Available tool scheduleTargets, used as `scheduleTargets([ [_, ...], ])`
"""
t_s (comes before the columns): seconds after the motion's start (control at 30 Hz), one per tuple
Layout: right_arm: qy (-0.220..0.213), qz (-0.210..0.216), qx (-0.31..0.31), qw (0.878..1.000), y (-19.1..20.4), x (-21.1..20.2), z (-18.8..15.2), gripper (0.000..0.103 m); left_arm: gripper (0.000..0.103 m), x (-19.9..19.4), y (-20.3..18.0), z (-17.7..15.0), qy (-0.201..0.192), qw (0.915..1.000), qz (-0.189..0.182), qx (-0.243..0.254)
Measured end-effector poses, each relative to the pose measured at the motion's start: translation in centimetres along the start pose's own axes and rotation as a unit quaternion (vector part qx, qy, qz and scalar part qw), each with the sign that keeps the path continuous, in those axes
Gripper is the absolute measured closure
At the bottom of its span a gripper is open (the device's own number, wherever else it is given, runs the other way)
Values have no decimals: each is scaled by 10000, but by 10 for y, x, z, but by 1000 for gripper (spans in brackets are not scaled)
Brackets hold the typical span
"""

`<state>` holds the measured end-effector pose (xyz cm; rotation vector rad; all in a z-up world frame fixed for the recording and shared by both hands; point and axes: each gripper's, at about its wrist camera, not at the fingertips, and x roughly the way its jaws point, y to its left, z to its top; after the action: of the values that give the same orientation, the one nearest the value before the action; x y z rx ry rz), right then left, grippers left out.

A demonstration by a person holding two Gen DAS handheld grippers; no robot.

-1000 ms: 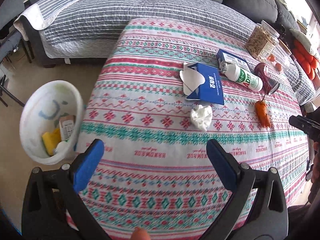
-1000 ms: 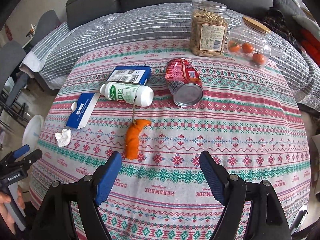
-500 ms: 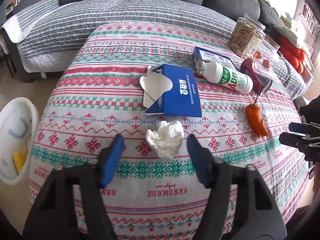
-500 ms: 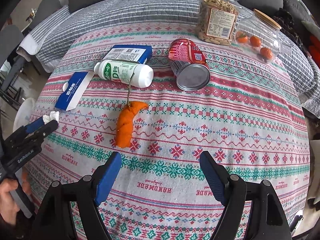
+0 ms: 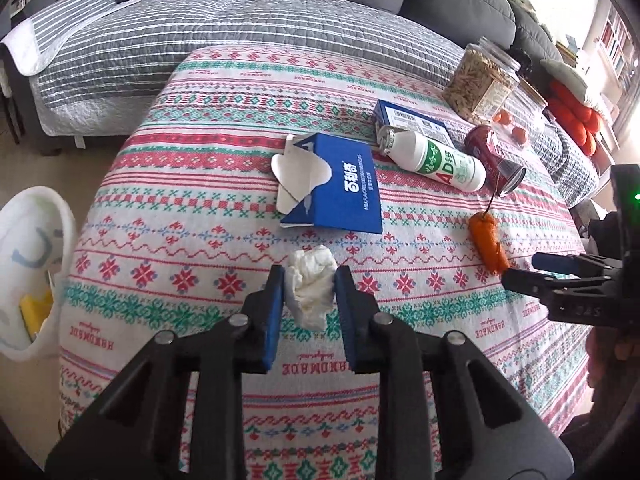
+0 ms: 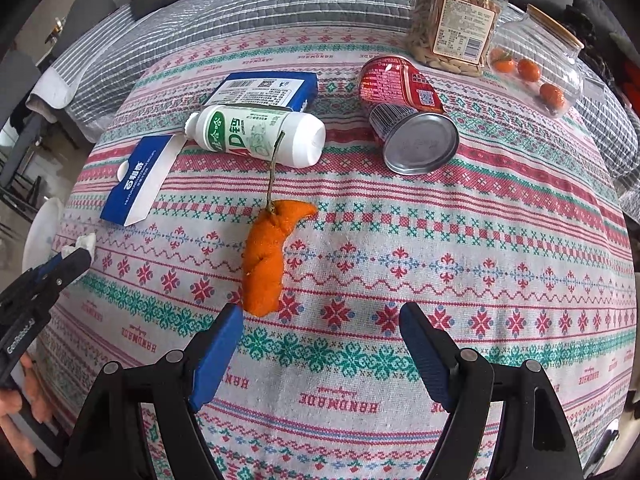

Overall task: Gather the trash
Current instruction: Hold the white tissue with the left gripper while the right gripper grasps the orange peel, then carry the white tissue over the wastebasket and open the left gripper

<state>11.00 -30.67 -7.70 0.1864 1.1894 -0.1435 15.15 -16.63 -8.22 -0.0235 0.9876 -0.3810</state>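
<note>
A crumpled white tissue (image 5: 310, 292) lies on the patterned tablecloth (image 5: 200, 208) near its front edge. My left gripper (image 5: 310, 277) has its jaws closing, the blue pads pressed against both sides of the tissue. In the right wrist view that left gripper (image 6: 70, 259) appears at the far left, with the tissue (image 6: 85, 242) at its tip. My right gripper (image 6: 320, 316) stands open just above the cloth, nothing between its fingers. An orange peel (image 6: 266, 264) with a thin stem lies just ahead of its left finger.
A white bin (image 5: 36, 240) holding some rubbish stands left of the table. Further back lie a flattened blue carton (image 5: 344, 184), a white bottle (image 5: 436, 160), a red can (image 5: 492, 152) and a blue box (image 5: 412, 120). Two clear jars (image 6: 452, 20) stand behind; a grey sofa (image 5: 240, 40) lies beyond.
My left gripper moved forward over the table and closed on the tissue. My right gripper sank toward the cloth, nearer the orange peel, staying open.
</note>
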Motion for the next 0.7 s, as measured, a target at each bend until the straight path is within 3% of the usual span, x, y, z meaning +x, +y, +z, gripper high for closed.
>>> scheduleTargets([
  [0.23,0,-219,-2,9998,12,15,15,22,76,-9,14,-6,1,9999,154,-46],
  [0.33,-51,-263,3,9996,16,18,24,30,76,-13,21,-10,12,9997,218,-78],
  [0.47,-121,-460,-107,9988,29,24,37,48,76,-21,31,-15,0,9995,295,-112],
  [0.53,-158,-516,-163,9984,35,26,41,62,76,-27,36,-17,-18,9993,335,-138],
  [0.57,-164,-517,-185,9984,39,27,43,77,76,-29,38,-18,-19,9993,348,-145],
  [0.7,-204,-550,-302,9978,48,28,47,83,76,-39,49,-20,-56,9990,416,-175],
])
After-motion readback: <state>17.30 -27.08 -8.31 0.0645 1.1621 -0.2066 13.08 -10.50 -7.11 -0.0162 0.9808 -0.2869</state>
